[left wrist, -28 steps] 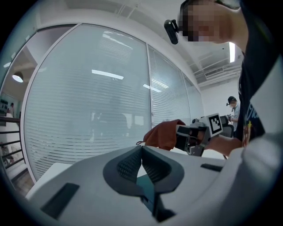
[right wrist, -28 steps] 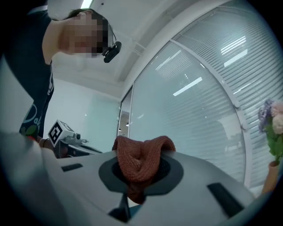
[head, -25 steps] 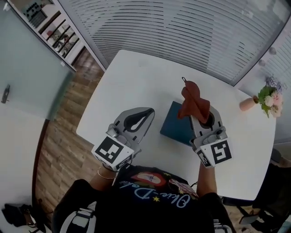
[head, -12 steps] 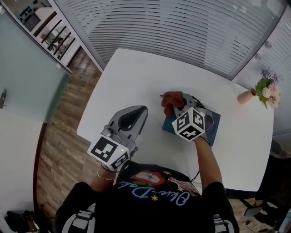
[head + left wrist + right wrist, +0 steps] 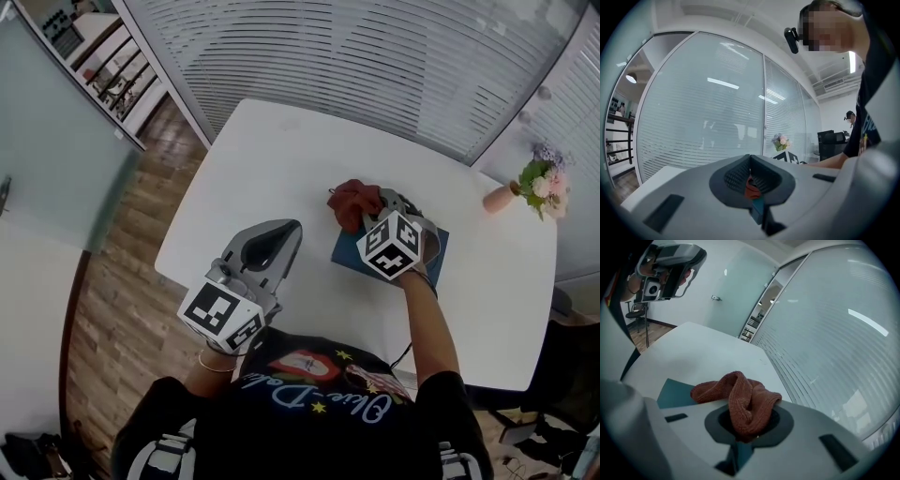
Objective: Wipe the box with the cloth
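A flat teal box (image 5: 434, 246) lies on the white table (image 5: 262, 159). My right gripper (image 5: 375, 211) is shut on a rust-red cloth (image 5: 353, 201) and holds it bunched on the box's far-left end. In the right gripper view the cloth (image 5: 740, 397) bulges out of the shut jaws over the box (image 5: 675, 389). My left gripper (image 5: 290, 226) is shut on nothing and hovers above the table's near-left part, apart from the box. Through its jaws the left gripper view shows a sliver of cloth (image 5: 750, 185) and box (image 5: 757, 206).
A small vase of flowers (image 5: 532, 184) stands at the table's far right corner. A glass wall with blinds runs behind the table. Wooden floor lies off the table's left edge. The person's body is at the near edge.
The right gripper swung down from holding the cloth up above the box and now presses it on the box's far-left end. The left gripper has barely moved.
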